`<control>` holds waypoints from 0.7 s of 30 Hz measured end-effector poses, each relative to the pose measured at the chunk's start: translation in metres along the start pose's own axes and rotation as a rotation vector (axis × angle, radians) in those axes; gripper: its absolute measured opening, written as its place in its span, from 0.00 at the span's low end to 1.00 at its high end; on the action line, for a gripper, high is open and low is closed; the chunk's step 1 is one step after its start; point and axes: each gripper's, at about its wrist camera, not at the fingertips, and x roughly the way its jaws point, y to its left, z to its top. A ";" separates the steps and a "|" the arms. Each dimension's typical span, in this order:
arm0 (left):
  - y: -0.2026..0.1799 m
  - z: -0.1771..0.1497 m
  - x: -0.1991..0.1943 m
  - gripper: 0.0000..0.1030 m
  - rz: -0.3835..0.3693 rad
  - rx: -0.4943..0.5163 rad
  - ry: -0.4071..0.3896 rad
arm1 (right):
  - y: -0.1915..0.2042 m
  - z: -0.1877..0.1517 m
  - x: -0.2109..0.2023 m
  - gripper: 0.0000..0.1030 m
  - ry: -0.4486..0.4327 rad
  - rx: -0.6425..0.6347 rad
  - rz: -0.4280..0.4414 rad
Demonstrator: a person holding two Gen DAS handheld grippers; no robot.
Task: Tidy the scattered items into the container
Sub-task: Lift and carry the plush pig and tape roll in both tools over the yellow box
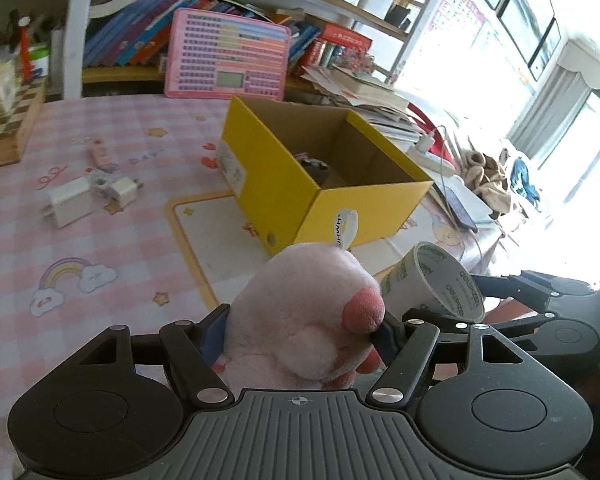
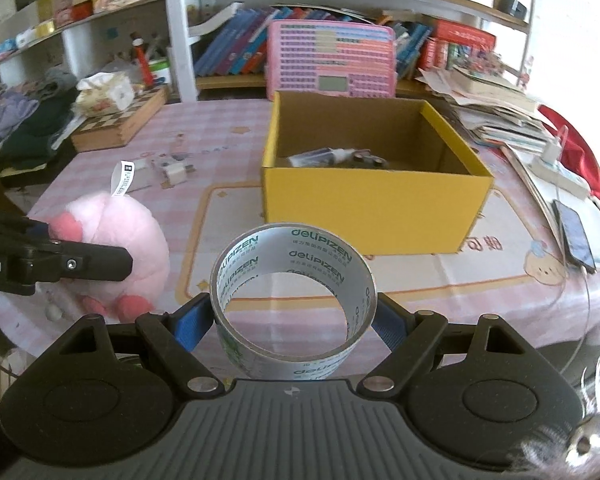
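Observation:
My left gripper [image 1: 300,336] is shut on a pink plush toy [image 1: 300,316], held above the table in front of the yellow cardboard box [image 1: 284,184]. My right gripper [image 2: 294,320] is shut on a roll of clear tape [image 2: 292,300], its blue pads pressing both sides. The yellow box [image 2: 372,208] stands open ahead with a few small items in its bottom. In the right wrist view the plush toy [image 2: 128,232] and the left gripper's finger [image 2: 84,266] are at the left. The tape roll [image 1: 432,284] shows at the right in the left wrist view.
White chargers [image 1: 68,200] and small items [image 1: 102,154] lie on the pink checked tablecloth, left of the box. A wooden chessboard box [image 2: 120,124] sits at the back left, a pink toy tablet [image 2: 332,60] behind the box, a phone [image 2: 574,236] and power strip [image 2: 556,172] to the right.

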 end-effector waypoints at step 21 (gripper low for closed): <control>-0.052 0.052 0.058 0.69 -0.080 0.119 -0.028 | -0.075 0.023 0.005 0.81 -0.052 0.068 -0.082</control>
